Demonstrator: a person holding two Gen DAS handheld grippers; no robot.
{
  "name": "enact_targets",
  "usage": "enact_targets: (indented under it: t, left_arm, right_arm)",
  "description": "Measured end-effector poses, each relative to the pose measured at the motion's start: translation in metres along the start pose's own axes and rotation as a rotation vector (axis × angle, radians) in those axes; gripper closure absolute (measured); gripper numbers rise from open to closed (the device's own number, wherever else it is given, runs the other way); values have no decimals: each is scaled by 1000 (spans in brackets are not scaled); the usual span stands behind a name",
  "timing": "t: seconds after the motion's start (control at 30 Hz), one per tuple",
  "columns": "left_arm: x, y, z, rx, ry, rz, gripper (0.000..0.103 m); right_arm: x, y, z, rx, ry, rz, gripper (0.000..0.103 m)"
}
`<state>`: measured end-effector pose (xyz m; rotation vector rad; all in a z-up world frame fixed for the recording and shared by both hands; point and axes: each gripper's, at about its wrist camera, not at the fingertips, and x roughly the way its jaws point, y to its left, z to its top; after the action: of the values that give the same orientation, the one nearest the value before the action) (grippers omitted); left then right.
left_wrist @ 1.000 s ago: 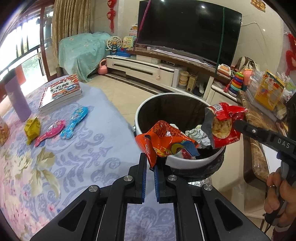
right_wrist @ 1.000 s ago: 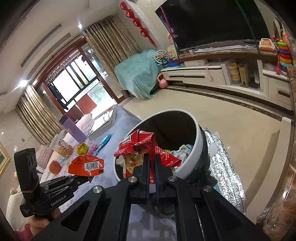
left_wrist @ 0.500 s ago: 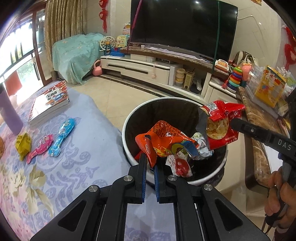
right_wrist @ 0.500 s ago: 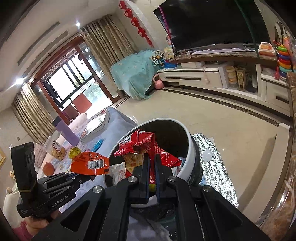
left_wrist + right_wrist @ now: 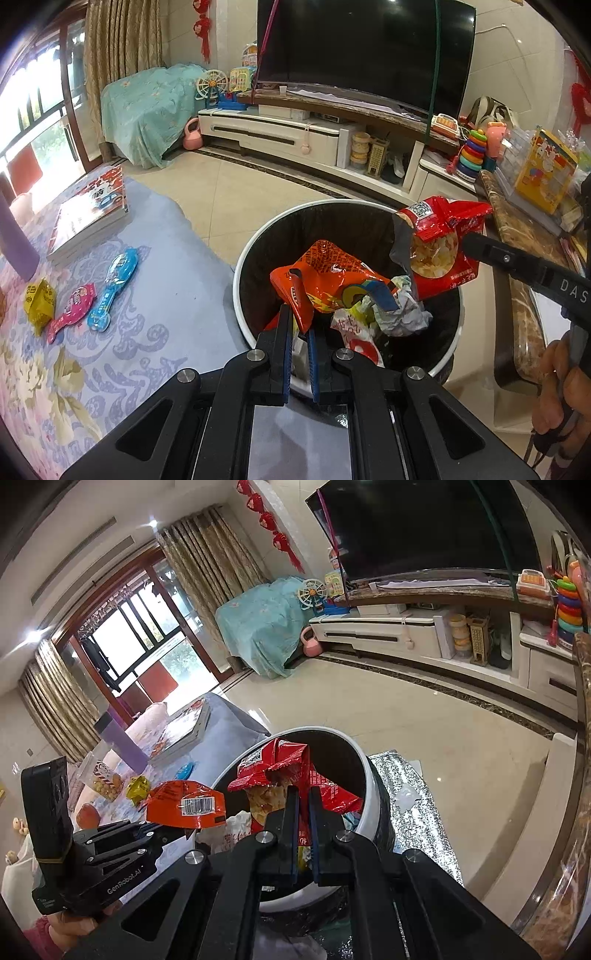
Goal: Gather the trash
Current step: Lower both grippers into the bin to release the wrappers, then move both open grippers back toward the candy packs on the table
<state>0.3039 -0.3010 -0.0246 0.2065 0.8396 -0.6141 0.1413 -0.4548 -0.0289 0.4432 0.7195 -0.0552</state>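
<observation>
Left hand-held gripper (image 5: 300, 325) pinches an orange crinkled snack bag (image 5: 325, 286); right hand-held gripper (image 5: 303, 805) pinches a red crisp packet (image 5: 286, 771), both over the white round bin (image 5: 258, 332). Only the left view shows crumpled paper (image 5: 400, 314) inside.

In the left wrist view the lower part of the trash bin (image 5: 255, 236) is hidden behind the left gripper (image 5: 298, 325); the right gripper (image 5: 517, 262) is cut off at the right edge, so its body goes unseen; a hand (image 5: 561, 384) at lower right shows only in part; the purple cup (image 5: 14, 240) is clipped at the left edge. In the right wrist view the print on the red chip bag (image 5: 284, 775) is too small to read; the bin's bottom sits behind the gripper's black frame.
</observation>
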Motion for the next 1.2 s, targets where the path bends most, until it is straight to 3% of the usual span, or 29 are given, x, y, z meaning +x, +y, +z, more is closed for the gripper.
enact_targets:
  t: [0.43, 0.7, 0.73, 0.8, 0.83, 0.87, 1.0, 1.13, 1.2]
  left_arm:
    - [24, 2, 16, -4, 49, -5, 96]
    - [28, 1, 24, -14, 50, -16, 82]
    - [28, 2, 24, -16, 50, -19, 79]
    - [25, 3, 22, -17, 43, -20, 63]
    - [24, 4, 21, -16, 37, -17, 58]
    - [22, 5, 20, -16, 30, -11, 53]
    - [11, 10, 7, -35, 16, -11, 52]
    - [-4, 22, -10, -69, 1, -16, 49]
    - [-16, 30, -21, -92, -11, -18, 49]
  right_arm:
    - [18, 5, 11, -40, 44, -39, 98]
    - [28, 1, 15, -30, 86, -55, 92]
    - [28, 0, 15, -27, 86, -58, 90]
    - [25, -1, 15, -17, 82, -53, 74]
    - [24, -2, 15, -14, 76, -50, 59]
    - [21, -1, 14, -13, 67, -50, 54]
    - [16, -2, 12, 4, 62, -40, 52]
    - [8, 1, 9, 20, 44, -23, 28]
    - [3, 7, 6, 23, 33, -8, 26]
